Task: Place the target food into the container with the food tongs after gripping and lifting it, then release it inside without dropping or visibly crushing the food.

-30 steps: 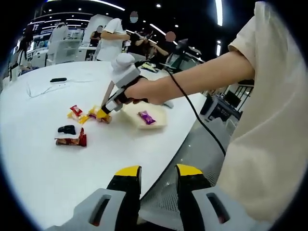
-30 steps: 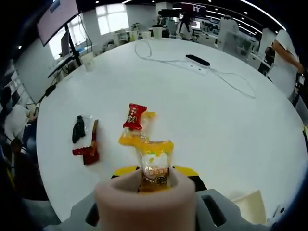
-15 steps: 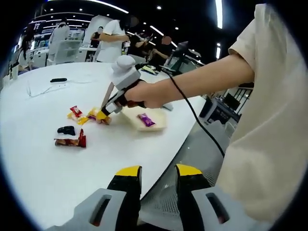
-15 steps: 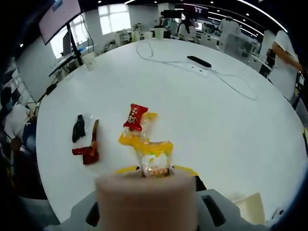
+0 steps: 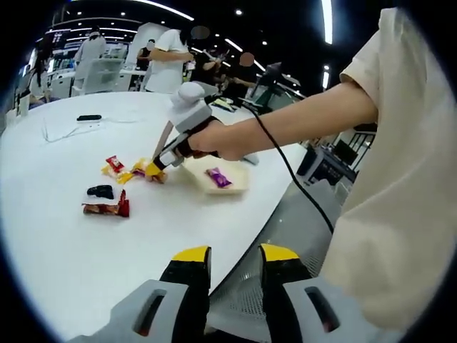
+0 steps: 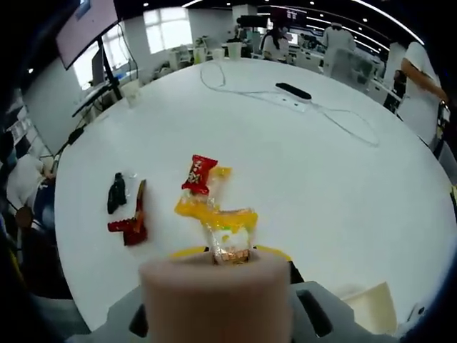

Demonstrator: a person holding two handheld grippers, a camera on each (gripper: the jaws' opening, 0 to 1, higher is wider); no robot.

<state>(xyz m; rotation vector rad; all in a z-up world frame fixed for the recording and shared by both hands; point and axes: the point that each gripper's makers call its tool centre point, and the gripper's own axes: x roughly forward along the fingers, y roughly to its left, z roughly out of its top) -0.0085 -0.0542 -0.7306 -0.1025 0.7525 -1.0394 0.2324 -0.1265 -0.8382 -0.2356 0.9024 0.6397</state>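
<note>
Between the right gripper [image 6: 230,251] fingers, a clear-wrapped snack [image 6: 230,246] with an orange label is seen, the yellow tips closed in on either side of it; a pinkish blurred mass sits in front of the lens, so actual contact cannot be confirmed, though the grip looks made. In the left gripper view the same right gripper [image 5: 154,170] is seen reaching down to the snack pile, held in a hand [image 5: 207,139] with a cable trailing from it. The approach angle is low, probably so the wrapper can be pinched without pressing down on the food.

Just beyond the held snack, a yellow wrapper [image 6: 196,206] and a red candy packet [image 6: 199,174] are touching in a small cluster. Toward the counter's left edge in the right gripper view, a dark red packet [image 6: 132,220] and a black item [image 6: 116,193] lie apart from the cluster. The container [image 5: 218,175], a shallow pale tray, is set just beside the pile near the counter [image 5: 64,236] edge closest to the person, with a purple-wrapped sweet [image 5: 218,176] already inside. The short carry is likely why it is placed so close.

The left gripper [image 5: 234,261] is held off the counter edge, fingers parted with nothing between them, idle. Lift not yet judged started.
</note>
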